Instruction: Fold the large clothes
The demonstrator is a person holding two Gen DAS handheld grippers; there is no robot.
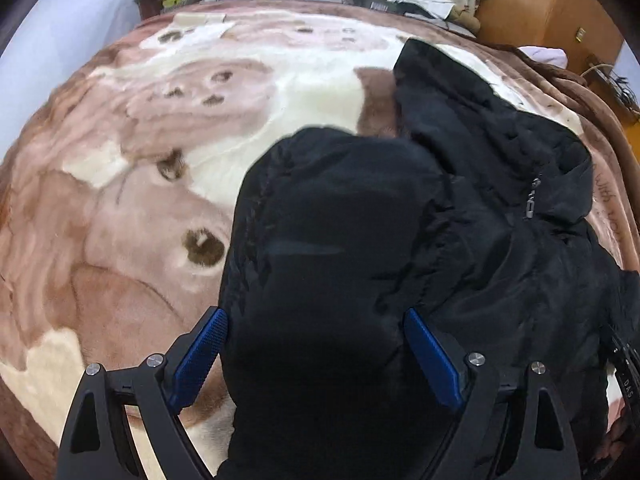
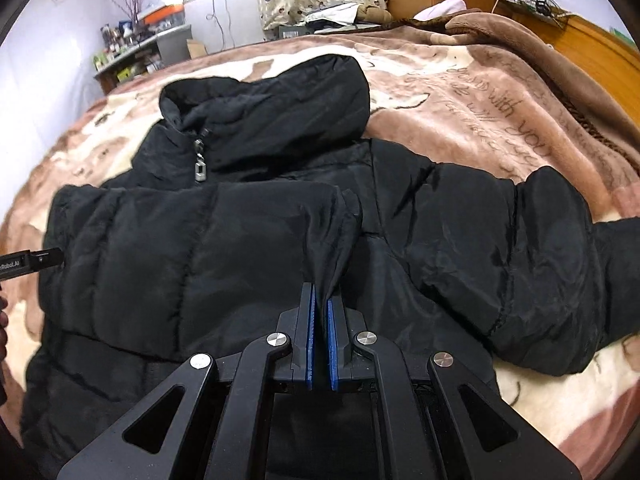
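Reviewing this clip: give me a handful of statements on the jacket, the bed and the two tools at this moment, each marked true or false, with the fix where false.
1. The right tool is shut on a pinch of the black jacket. True.
2. The left tool is clamped tight on the jacket. False: its blue pads stand wide apart, with a bulge of jacket fabric between them.
3. The jacket lies on a brown and cream blanket. True.
4. The jacket's zipper pull is missing. False: a metal pull hangs at the collar.
5. The hood lies at the jacket's far end in the right wrist view. True.
6. The jacket is red. False: it is black.
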